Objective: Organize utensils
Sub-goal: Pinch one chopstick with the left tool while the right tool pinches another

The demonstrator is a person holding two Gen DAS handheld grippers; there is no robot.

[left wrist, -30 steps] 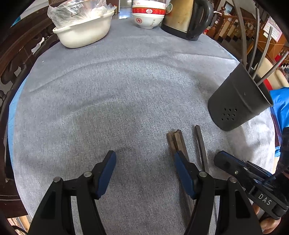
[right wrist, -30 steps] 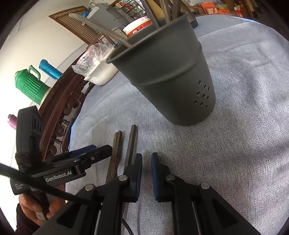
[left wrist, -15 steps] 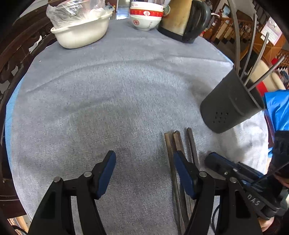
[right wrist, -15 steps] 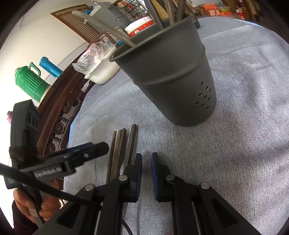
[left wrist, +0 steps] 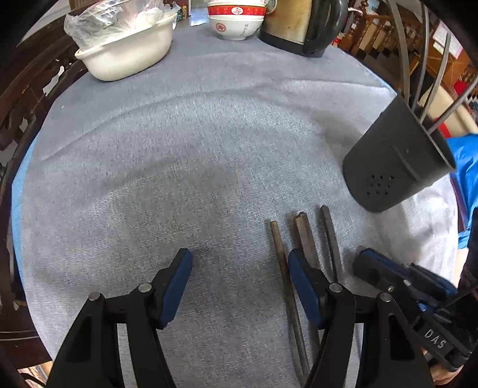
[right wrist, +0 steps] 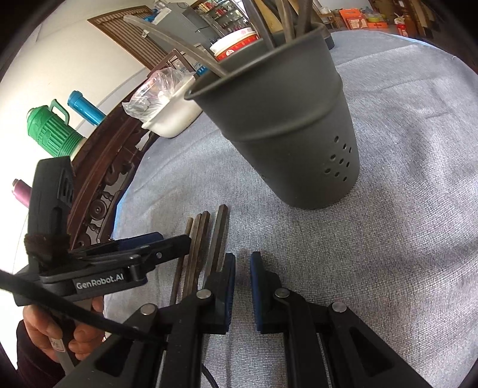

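Observation:
Several dark chopsticks (left wrist: 301, 238) lie side by side on the grey tablecloth; they also show in the right wrist view (right wrist: 206, 238). A dark grey utensil holder (left wrist: 391, 164) with several utensils in it stands just beyond them, close ahead in the right wrist view (right wrist: 286, 125). My left gripper (left wrist: 239, 283) is open and empty, its right finger (left wrist: 301, 283) over the chopsticks. My right gripper (right wrist: 242, 283) is nearly shut and empty, its left finger (right wrist: 225, 286) over one chopstick's near end.
A white basin (left wrist: 128, 53) with a plastic bag, stacked bowls (left wrist: 236, 18) and a kettle (left wrist: 301, 27) stand at the table's far edge. A dark carved chair back (right wrist: 101, 185) borders the left side. Green and blue flasks (right wrist: 50, 131) stand beyond.
The left gripper has shifted left and forward, and the chopsticks have spread apart: one now lies separate to the left. The right gripper has barely moved.

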